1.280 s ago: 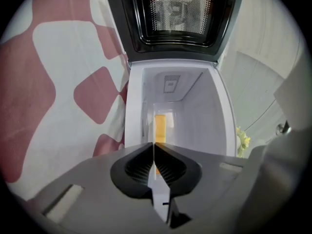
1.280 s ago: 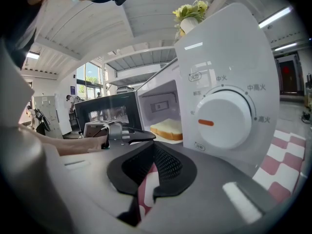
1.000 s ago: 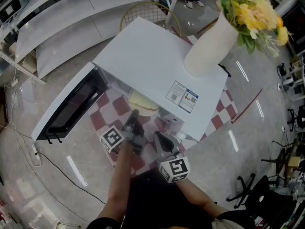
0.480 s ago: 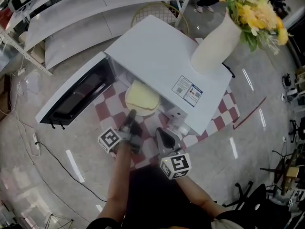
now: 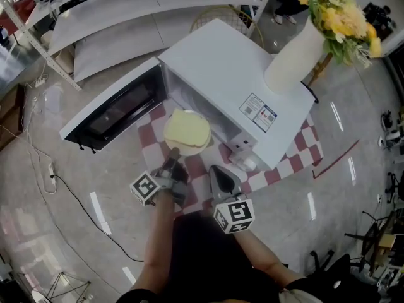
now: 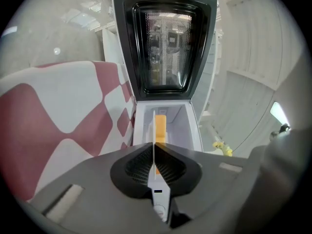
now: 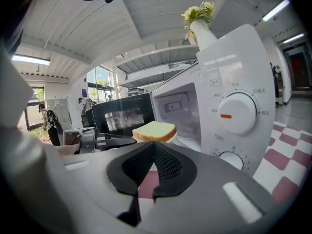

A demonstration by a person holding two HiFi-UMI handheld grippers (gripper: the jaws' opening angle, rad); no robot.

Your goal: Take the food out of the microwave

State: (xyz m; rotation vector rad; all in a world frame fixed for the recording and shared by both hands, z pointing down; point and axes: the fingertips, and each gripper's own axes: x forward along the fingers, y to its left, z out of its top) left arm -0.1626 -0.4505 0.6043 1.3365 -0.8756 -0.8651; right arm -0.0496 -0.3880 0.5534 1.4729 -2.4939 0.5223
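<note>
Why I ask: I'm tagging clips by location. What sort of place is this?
Likely a staged lab or studio, not a home kitchen: the microwave stands on a checkered cloth with a vase of flowers on top, while an office chair base and a tripod stand nearby.

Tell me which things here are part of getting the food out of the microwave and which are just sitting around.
Part of the job: microwave, its open door, slice of bread, plate under it, left gripper, jaws shut on the plate's rim.

Just lying about: vase of flowers on the microwave, checkered cloth, floor cable.
</note>
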